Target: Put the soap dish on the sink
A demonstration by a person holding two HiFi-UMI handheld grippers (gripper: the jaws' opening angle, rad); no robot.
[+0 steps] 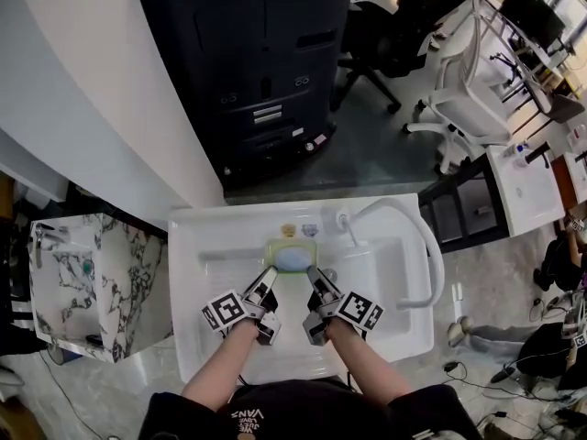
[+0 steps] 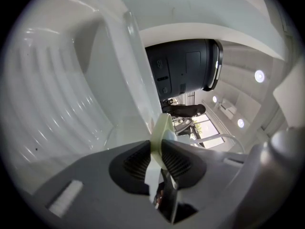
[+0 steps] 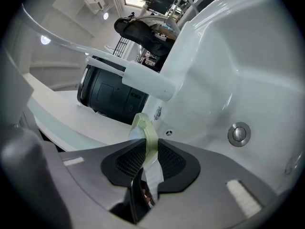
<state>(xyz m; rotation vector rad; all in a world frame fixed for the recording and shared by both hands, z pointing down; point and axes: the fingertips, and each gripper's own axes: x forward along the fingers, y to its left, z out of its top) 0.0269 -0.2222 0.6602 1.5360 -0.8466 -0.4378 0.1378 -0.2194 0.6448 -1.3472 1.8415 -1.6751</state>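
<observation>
The pale green rectangular plastic soap dish (image 1: 293, 240), with a bluish oval bar of soap (image 1: 293, 259) lying in it, is being held between both tools over the white ceramic sink (image 1: 209, 278), just short of the sink's back ledge. The left gripper (image 1: 269, 276) is being kept clamped on the dish's 9 o'clock edge: in the left gripper view the ribbed black pads (image 2: 136, 163) are pressing on the thin green rim (image 2: 161, 131). The right gripper (image 1: 315, 278) is being kept closed in the same way on the 3 o'clock edge, the rim (image 3: 145, 130) being pinched between its pads (image 3: 167, 161). The white curved faucet (image 1: 415, 238) is standing at 2 o'clock of the dish and the round metal drain plug (image 3: 238, 133) is lying in the basin.

The carrying-and-placing step is judged to be in hand; whether the dish is already resting on anything cannot be told. For the next move, the dish is to be kept level so that the soap is not tipped out, brought toward 12 o'clock onto the flat ledge beside the faucet base, set down fully, and only then are both pairs of jaws to be parted together
</observation>
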